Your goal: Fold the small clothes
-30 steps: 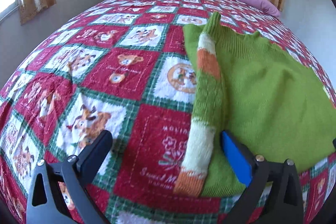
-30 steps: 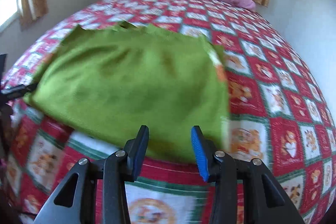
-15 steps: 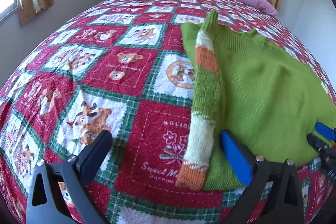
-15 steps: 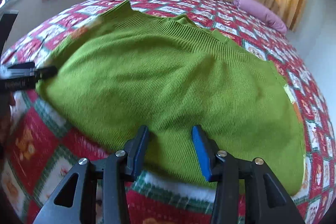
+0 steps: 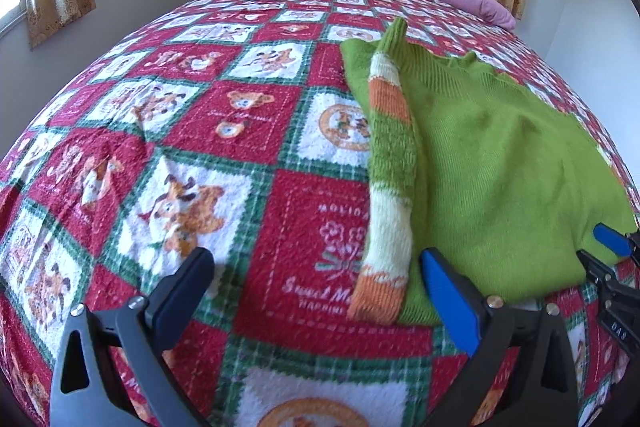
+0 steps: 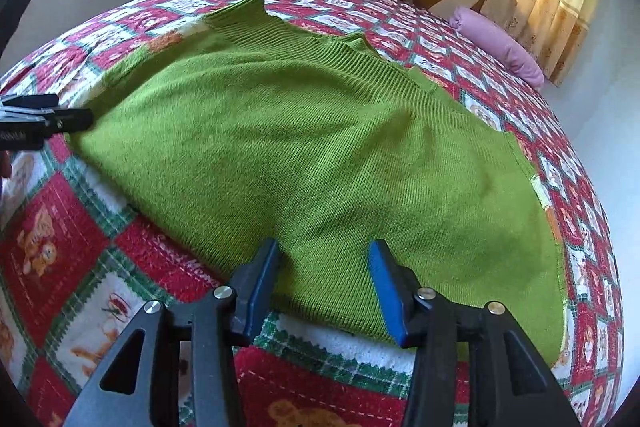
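The green sweater (image 6: 320,155) is laid flat, its striped sleeve (image 5: 390,163) folded in. The hem fold is judged outstanding. The left gripper (image 5: 316,291) is held wide apart and empty; the right gripper (image 6: 322,283) jaws are opening over the hem.

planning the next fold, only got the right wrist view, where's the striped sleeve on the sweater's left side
observer: The striped sleeve is folded in and lies lengthwise along the left edge of the green sweater.
operator: is the left gripper holding it
observer: No. The left gripper has its jaws wide open with nothing pinched.
operator: where's the cuff then
observer: The orange cuff lies on the blanket, just inside the gripper's blue pad.
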Tool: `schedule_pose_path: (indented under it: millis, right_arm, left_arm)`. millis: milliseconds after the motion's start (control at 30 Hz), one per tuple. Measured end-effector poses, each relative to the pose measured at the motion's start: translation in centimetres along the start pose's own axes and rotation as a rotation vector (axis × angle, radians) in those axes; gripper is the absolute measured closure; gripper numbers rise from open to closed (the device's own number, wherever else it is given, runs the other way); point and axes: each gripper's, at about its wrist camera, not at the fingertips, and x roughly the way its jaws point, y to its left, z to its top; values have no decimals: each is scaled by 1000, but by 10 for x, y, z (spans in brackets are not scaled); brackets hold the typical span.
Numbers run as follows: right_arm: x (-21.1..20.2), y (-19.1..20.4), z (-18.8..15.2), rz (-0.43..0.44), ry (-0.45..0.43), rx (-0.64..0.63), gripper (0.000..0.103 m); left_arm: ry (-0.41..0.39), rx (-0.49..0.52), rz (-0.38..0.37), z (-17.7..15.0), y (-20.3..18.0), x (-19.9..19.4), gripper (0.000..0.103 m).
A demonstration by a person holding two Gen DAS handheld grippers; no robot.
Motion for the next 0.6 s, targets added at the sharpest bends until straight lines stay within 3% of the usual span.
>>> schedule_pose_path:
  millis: [167, 267, 367, 500, 600]
  right_arm:
    - [-9, -3, 9, 6, -5, 32, 54]
    - [-28, 5, 13, 57, -64, 41, 54]
    - [-42, 33, 21, 83, -128, -34, 54]
    - [-48, 75, 34, 111, -182, -141, 54]
    - [-47, 110, 40, 101, -214, -235, 54]
  left_arm:
    - [-3, 0, -23, 1, 2, -1, 0]
    - [-52, -69, -67, 0, 18, -12, 0]
    - [-103, -120, -94, 2, 35, -23, 0]
    - [-139, -79, -38, 18, 44, -30, 0]
    - [-147, -82, -70, 38, 50, -30, 0]
